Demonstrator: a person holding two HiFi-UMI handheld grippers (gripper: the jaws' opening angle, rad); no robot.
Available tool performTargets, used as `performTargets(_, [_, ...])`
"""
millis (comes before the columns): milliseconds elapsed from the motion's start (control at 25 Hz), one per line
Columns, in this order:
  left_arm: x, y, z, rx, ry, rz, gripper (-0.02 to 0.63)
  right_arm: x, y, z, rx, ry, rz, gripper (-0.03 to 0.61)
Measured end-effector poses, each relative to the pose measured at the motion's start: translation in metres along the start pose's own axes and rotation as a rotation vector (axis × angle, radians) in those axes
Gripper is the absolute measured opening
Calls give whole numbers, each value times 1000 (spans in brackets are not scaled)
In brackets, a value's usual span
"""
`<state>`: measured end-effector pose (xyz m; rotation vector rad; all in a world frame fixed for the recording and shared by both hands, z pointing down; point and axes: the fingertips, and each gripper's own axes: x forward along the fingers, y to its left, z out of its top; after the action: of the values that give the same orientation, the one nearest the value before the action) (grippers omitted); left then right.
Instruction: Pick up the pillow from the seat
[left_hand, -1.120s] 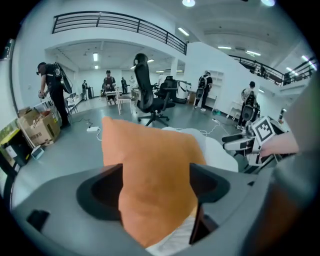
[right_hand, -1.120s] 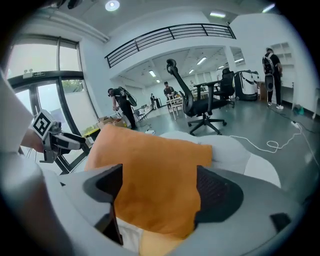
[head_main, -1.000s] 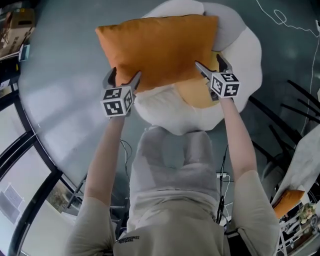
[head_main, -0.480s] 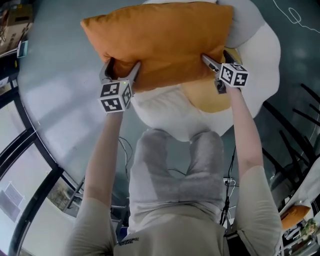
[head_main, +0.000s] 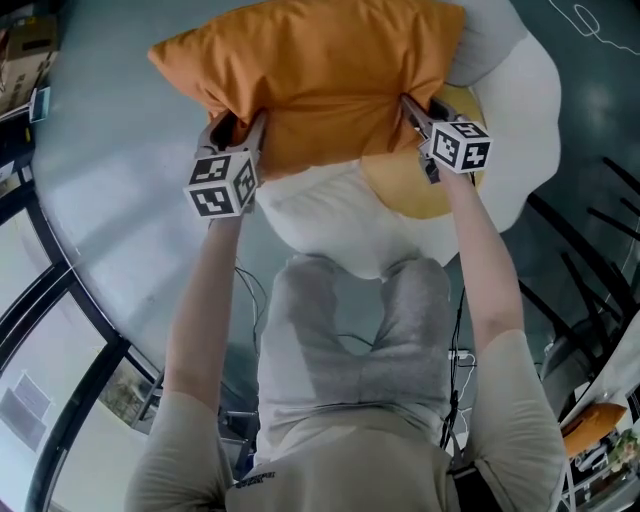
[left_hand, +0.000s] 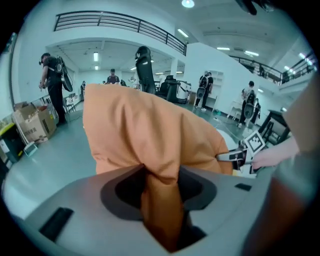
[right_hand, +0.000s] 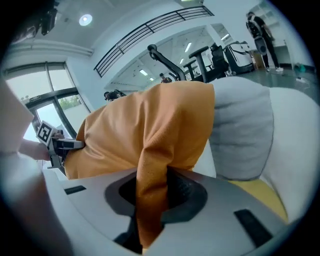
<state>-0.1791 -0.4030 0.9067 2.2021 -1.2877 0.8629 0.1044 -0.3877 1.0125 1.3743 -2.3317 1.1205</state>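
An orange pillow (head_main: 320, 75) lies on a white, egg-shaped seat (head_main: 530, 110) with a yellow middle. My left gripper (head_main: 237, 130) pinches the pillow's near left corner; its jaws have just been closing and a fold of orange cloth (left_hand: 157, 200) is squeezed between them. My right gripper (head_main: 418, 108) has the near right corner, its jaws also just closed onto a fold of the cloth (right_hand: 147, 195). Each gripper view shows the other gripper across the pillow (left_hand: 150, 135) (right_hand: 145, 130). A grey cushion (right_hand: 240, 125) sits behind the pillow.
The seat stands on a grey floor (head_main: 110, 170). Black chair legs (head_main: 590, 230) are at the right. A railing and glass (head_main: 40, 300) run along the left. Several people (left_hand: 52, 85) and cardboard boxes (left_hand: 32, 125) stand far off in the hall.
Both grippers have gone from wide open at the pillow's near edge to closed on its corners. The pillow's near edge now bunches between them.
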Motion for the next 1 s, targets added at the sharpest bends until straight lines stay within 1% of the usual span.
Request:
performTargets(40, [-3, -5, 2, -16, -1, -26, 161, -6, 4, 2, -23, -4, -15, 82])
performTargets(120, [-10, -13, 7, -30, 3, -69, 109, -20, 13, 10, -62, -20, -51, 67])
performTargets(240, [-28, -18, 19, -34, 1, -96, 50, -46, 34, 30, -116, -56, -91, 61])
performTargets(360, [-57, -23, 38, -49, -28, -115, 33, -81, 61, 59, -172, -93, -113, 60])
performTargets(480, [-95, -36, 67, -46, -82, -142, 29, -125, 88, 95, -215, -141, -133, 60])
performTargets(560, [-123, -49, 98, -35, -135, -157, 29, -161, 106, 128, -256, -186, -152, 61])
performTargets(680, [-170, -66, 158, -12, -232, -173, 29, -218, 137, 194, -336, -272, -187, 63])
performTargets(840, [-249, -85, 237, 30, -347, -184, 30, -295, 193, 272, -417, -348, -246, 66])
performTargets(1000, [-332, -108, 305, 49, -453, -192, 29, -378, 252, 339, -481, -438, -267, 68])
